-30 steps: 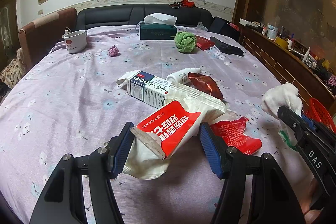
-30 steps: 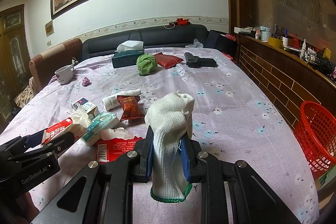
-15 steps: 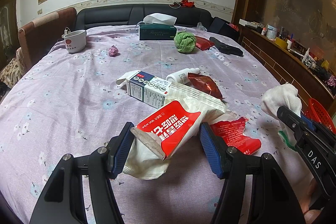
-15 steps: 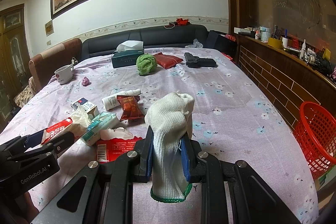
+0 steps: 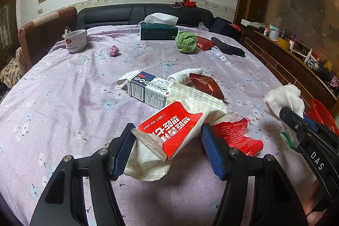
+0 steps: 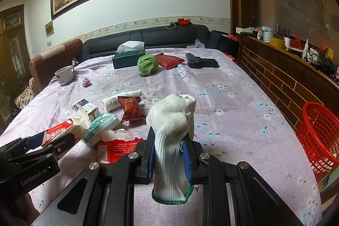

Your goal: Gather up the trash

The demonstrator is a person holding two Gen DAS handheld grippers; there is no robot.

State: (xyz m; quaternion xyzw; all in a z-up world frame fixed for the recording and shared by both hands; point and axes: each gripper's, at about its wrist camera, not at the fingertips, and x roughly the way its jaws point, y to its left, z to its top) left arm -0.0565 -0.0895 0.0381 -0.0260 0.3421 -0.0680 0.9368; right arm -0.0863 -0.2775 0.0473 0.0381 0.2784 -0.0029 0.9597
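Observation:
A red and white wet wipe pack (image 5: pixel 173 130) sits between the blue pads of my left gripper (image 5: pixel 167 141), which is shut on it just above the flowered tablecloth (image 5: pixel 63 99). In the right wrist view the left gripper (image 6: pixel 53 137) shows at the lower left with the pack (image 6: pixel 63 130) in it. My right gripper (image 6: pixel 169 141) is shut on a white knitted glove (image 6: pixel 171 120) with a green cuff, held upright. A red mesh basket (image 6: pixel 317 137) stands off the table's right edge.
Loose on the cloth lie a medicine box (image 5: pixel 148 90), a white bottle (image 5: pixel 182 76), a dark red snack wrapper (image 5: pixel 204 86), a torn red wrapper (image 5: pixel 237 137) and a pink crumpled ball (image 5: pixel 114 50). Farther back are a mug (image 5: pixel 75 40), tissue box (image 5: pixel 159 32), green cloth ball (image 5: pixel 186 42) and black pistol-shaped object (image 5: pixel 228 48).

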